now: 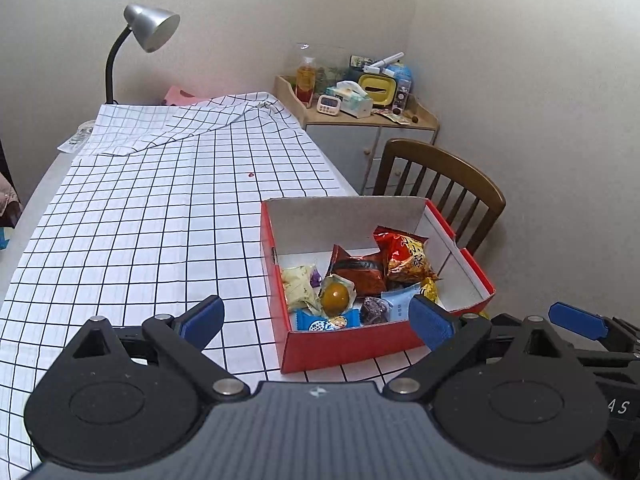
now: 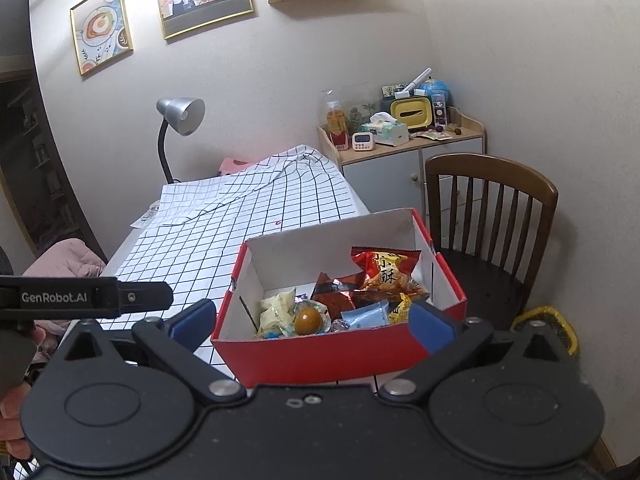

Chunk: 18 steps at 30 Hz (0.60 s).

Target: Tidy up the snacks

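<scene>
A red box with a white inside is seen on the tabletop, near its right edge, on a white cloth with a dark grid. The snacks are all collected inside this box, on the side nearest to the cameras. A red crinkled bag is leaned against the right inner wall, and a dark red packet is placed just beside it. A round brown snack in clear wrap is found between a pale yellow packet and a light blue packet. A blue wrapped sweet lies at the near wall.

The left claw is held released, with its blue pads wide apart and nothing between them; it is positioned above the near left corner of the box. The right claw is also spread wide and empty, just in front of the near wall. A wooden chair is seen beside the tabletop, and a grey lamp at the far end.
</scene>
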{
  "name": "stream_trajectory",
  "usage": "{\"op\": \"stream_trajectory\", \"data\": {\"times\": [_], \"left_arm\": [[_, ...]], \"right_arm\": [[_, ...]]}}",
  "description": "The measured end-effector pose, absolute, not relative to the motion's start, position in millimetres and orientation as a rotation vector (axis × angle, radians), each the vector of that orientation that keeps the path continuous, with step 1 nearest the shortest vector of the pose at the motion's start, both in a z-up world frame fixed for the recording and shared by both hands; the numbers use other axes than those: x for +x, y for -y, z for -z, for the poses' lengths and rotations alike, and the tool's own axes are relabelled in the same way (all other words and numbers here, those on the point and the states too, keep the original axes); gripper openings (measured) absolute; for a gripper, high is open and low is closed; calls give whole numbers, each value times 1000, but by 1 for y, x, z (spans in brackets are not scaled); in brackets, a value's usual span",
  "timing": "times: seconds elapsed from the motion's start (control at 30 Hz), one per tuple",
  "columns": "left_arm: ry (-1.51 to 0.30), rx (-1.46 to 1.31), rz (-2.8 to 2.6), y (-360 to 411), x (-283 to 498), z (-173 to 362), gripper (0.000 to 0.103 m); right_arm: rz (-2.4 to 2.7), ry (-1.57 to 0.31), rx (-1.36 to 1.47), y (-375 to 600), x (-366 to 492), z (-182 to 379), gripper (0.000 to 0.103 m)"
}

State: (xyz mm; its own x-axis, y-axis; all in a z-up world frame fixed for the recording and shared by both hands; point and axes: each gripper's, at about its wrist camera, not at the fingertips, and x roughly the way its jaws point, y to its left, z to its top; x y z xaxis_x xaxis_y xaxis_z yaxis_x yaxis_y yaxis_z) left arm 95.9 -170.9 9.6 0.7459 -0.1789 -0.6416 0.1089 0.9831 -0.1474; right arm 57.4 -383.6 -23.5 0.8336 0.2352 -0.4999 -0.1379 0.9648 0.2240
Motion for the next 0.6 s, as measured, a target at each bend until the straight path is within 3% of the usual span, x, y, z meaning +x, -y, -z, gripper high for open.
{"op": "stream_trajectory", "data": {"times": [0.6], "left_arm": [[-699,-104,148,166,92,-17,99]], "right_arm": [[-216,-573,164,375,63,16,103]]}}
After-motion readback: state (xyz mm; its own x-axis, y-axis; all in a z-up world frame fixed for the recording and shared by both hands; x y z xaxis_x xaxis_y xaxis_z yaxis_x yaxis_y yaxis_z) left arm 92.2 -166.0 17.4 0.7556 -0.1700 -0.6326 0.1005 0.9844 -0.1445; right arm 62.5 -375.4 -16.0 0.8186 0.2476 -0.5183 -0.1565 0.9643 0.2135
